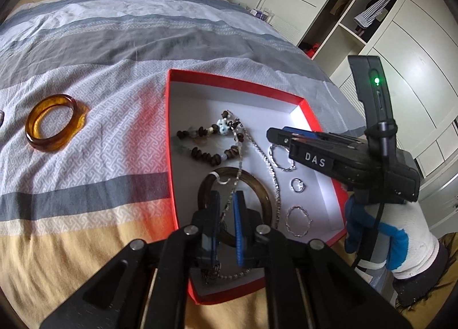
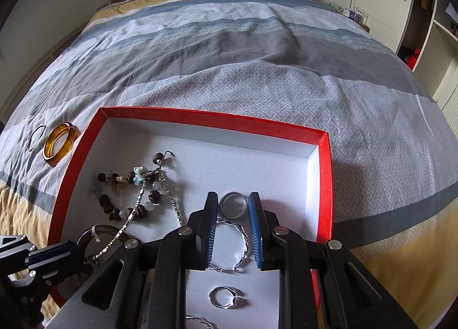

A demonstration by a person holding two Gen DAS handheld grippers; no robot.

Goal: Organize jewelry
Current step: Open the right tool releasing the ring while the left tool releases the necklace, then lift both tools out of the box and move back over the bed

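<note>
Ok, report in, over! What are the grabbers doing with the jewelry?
Left hand-held gripper shut on thin silver chain over red cardboard box. Right hand-held gripper open above silver rings. Amber bangle out on bedspread. Nothing blocking.

White letters "DAS" stand on the right tongs [image 1: 279, 140] black body.

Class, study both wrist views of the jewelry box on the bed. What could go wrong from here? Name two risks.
1. The left gripper appears shut on the silver chain, which drapes over the beaded bracelet and the dark bangle; lifting might drag or tangle them.
2. The right gripper hangs open around a silver ring, close above a twisted hoop; closing could catch both.
</note>
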